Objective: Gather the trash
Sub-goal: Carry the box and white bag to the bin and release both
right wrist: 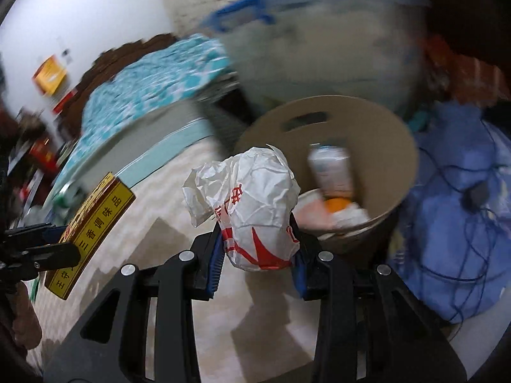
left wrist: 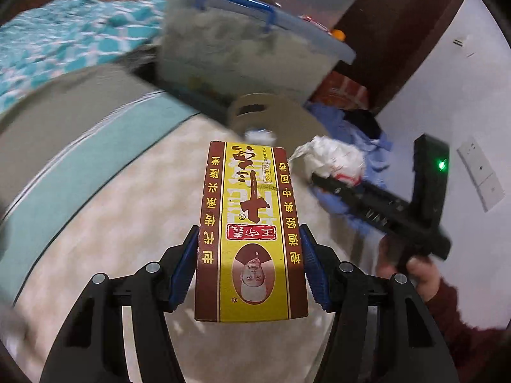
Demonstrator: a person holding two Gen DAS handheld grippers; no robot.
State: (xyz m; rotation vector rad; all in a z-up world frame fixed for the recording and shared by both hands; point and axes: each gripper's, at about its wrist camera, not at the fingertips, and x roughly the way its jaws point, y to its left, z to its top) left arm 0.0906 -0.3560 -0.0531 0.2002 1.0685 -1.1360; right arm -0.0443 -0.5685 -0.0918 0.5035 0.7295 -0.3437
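My left gripper [left wrist: 250, 242] is shut on a yellow and brown seasoning box [left wrist: 249, 223] and holds it above the pale floor. The box also shows at the left of the right wrist view [right wrist: 92, 226]. My right gripper [right wrist: 257, 239] is shut on a crumpled white plastic bag with red print [right wrist: 255, 210], held just short of a round tan trash bin [right wrist: 396, 159]. The bin holds a white bottle [right wrist: 332, 169] and other scraps. In the left wrist view the bin [left wrist: 271, 111] lies beyond the box, and the bag [left wrist: 335, 159] is at its right.
A bed with a teal patterned cover [left wrist: 64, 41] runs along the left. A large translucent storage box with a blue handle [left wrist: 242, 41] stands behind the bin. A heap of blue cloth with dark cords [right wrist: 463, 198] lies right of the bin.
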